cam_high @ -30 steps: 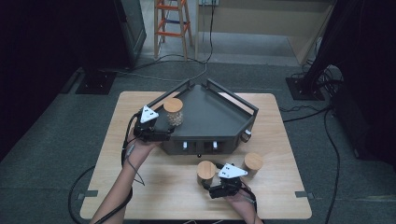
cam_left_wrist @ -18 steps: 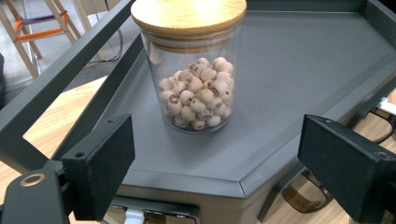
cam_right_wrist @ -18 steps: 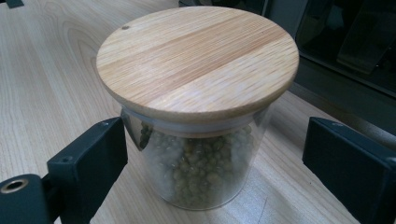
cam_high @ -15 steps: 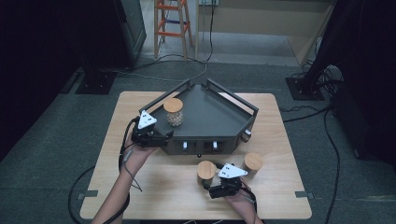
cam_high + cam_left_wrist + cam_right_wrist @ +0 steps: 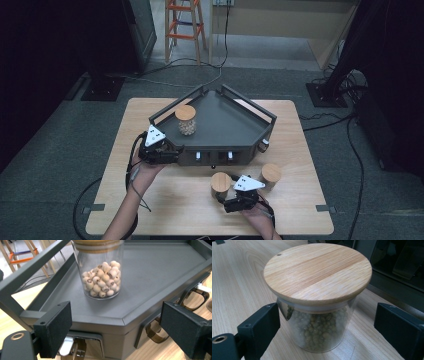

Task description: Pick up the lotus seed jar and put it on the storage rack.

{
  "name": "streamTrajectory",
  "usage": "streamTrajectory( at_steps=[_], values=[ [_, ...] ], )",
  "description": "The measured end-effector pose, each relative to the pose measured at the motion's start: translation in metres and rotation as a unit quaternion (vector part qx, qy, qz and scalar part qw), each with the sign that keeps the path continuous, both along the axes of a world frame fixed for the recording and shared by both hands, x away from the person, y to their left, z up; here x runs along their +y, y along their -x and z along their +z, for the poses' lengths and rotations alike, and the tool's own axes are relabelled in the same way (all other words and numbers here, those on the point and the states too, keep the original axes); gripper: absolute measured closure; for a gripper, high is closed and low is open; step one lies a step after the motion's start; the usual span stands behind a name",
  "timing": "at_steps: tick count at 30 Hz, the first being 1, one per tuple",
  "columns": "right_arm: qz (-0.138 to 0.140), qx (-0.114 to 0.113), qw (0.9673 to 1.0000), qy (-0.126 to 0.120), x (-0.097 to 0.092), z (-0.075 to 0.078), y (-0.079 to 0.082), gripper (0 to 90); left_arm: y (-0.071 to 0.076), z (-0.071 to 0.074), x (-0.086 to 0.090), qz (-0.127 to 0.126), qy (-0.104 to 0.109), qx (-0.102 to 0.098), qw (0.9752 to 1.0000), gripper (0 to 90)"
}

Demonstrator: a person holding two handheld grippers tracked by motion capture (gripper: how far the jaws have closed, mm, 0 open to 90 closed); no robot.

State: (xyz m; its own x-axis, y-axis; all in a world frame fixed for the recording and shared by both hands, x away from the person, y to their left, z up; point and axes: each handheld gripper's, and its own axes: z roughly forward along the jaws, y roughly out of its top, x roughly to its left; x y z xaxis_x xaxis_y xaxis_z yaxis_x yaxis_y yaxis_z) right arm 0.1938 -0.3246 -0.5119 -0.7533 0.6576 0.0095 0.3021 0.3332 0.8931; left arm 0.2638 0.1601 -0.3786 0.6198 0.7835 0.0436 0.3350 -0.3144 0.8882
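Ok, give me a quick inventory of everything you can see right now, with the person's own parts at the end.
Tray: one, dark grey, railed, centre of the table.
Jar of pale beans: one, clear glass with wooden lid, standing on the tray's left part.
Jar of green beans: one, clear glass with wooden lid, on the table in front of the tray, between the right tool's open jaws.
Third jar: one, wooden lid, on the table right of the right tool; contents too small to tell.
Table: one, light wood.
Ladder: one, orange, on the floor behind the table.
Cables: several, black, on the floor.
Left tool: one, black, open, at the tray's front left corner.
Right tool: one, black, open.
Forearms: two, from the bottom edge.
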Motion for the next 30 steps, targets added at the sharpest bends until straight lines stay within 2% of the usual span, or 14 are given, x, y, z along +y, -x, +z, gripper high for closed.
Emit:
streamTrajectory(
  at_steps=[12,16,30],
  values=[
    [0.001,-0.001,1.0,0.001,0.0,0.0,0.0,6.5,0.005,-0.007,0.001,0.002,0.003,0.0,1.0,11.0],
    [0.001,-0.001,1.0,0.0,0.0,0.0,0.0,6.5,0.009,-0.007,0.001,0.002,-0.01,-0.004,0.9999,11.0],
    [0.001,-0.001,1.0,0.002,0.0,0.0,0.0,6.5,0.017,-0.015,0.002,-0.006,-0.009,-0.006,0.9999,10.9]
  ],
)
